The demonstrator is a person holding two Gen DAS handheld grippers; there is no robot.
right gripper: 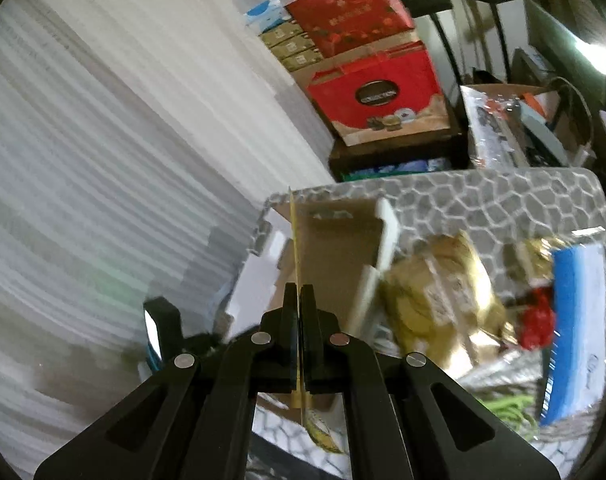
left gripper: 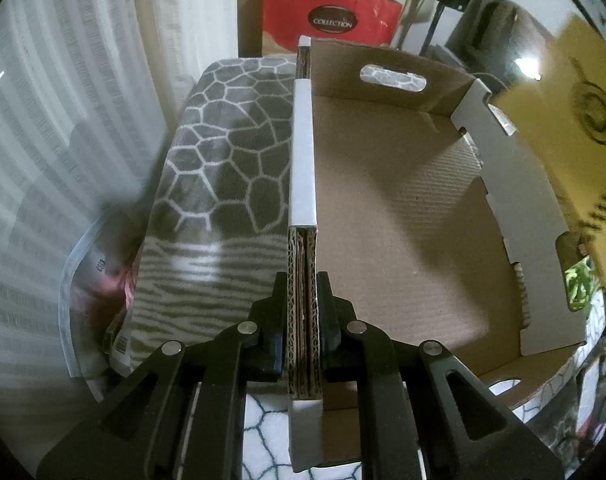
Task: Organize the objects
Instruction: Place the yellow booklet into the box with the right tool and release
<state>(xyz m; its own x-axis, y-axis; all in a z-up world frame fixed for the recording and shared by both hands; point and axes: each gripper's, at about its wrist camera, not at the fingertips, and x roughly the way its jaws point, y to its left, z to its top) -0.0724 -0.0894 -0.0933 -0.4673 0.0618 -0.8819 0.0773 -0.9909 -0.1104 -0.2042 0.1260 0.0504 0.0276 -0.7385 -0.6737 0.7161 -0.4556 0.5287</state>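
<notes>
An open cardboard box [left gripper: 403, 216] with a white outside sits on a grey patterned blanket [left gripper: 231, 152]. My left gripper [left gripper: 302, 304] is shut on the box's left wall and holds it by the rim. The box inside shows only bare cardboard. My right gripper [right gripper: 299, 304] is shut on a thin yellow flat packet [right gripper: 295, 248], seen edge on, held above the box [right gripper: 335, 248]. The same yellow packet [left gripper: 575, 152] shows at the right of the left wrist view, over the box's right wall.
Several packets lie on the blanket right of the box: gold bags [right gripper: 435, 292], a blue and white pack [right gripper: 575, 328], a red item [right gripper: 539, 320]. Red gift boxes [right gripper: 379, 96] are stacked behind. A white curtain [right gripper: 123, 160] hangs at the left.
</notes>
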